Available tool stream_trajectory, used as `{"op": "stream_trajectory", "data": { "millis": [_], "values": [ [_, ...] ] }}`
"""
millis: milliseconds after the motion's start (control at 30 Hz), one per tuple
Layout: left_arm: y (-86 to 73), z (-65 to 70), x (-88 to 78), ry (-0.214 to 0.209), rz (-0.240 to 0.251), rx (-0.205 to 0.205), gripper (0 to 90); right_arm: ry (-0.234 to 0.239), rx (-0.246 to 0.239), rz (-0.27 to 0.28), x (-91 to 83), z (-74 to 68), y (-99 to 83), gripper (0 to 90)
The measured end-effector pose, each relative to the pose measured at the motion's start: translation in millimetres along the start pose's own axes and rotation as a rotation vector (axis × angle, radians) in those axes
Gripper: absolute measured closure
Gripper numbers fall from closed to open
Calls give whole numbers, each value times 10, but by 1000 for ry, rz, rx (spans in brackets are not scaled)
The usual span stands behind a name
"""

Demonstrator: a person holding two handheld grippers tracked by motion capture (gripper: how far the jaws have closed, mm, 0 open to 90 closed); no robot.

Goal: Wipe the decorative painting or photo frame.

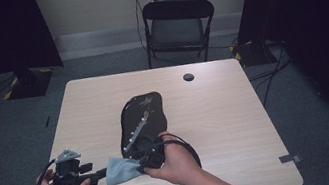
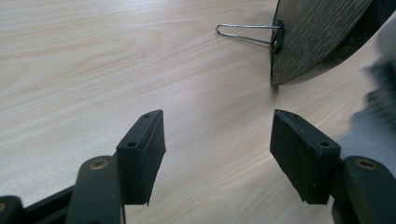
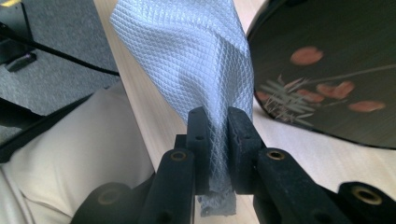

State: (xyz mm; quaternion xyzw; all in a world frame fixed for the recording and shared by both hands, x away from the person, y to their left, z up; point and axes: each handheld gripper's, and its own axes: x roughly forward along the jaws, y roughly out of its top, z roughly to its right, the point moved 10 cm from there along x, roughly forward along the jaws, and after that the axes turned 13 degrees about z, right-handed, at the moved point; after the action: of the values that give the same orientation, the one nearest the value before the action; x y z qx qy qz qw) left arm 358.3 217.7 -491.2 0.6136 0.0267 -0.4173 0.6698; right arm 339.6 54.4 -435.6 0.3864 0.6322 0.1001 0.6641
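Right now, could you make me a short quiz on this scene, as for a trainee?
1. True or false: the right gripper is shut on the light blue cloth.
2. What stands between the pads of the left gripper? A) the cloth B) a metal clip C) nothing
3. What is painted on the black tray?

Key:
1. True; the cloth is pinched between its pads.
2. C; the pads stand apart above the bare table.
3. Reddish blossoms on thin stems.
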Motion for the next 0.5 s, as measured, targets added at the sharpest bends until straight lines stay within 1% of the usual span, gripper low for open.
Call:
{"op": "stream_trajectory", "data": {
  "millis": [100,200,267,300,433,500],
  "values": [
    [-4,11,7,-7,-4,4,354,-5,-13,15,-89,3,103,815],
    [-11,33,16,-8,-8,-1,356,-9,-26,22,-169,-1,195,814],
    [-11,46,18,-15,-10,4,358,-23,-24,28,-229,28,263,814],
    [-10,51,19,-12,-10,6,357,-26,-31,34,-243,48,287,814],
    [-6,88,31,-22,-11,12,357,-61,-24,43,-352,128,392,814],
    [-4,114,34,-34,-17,16,356,-73,-22,47,-392,164,435,813]
  ]
}}
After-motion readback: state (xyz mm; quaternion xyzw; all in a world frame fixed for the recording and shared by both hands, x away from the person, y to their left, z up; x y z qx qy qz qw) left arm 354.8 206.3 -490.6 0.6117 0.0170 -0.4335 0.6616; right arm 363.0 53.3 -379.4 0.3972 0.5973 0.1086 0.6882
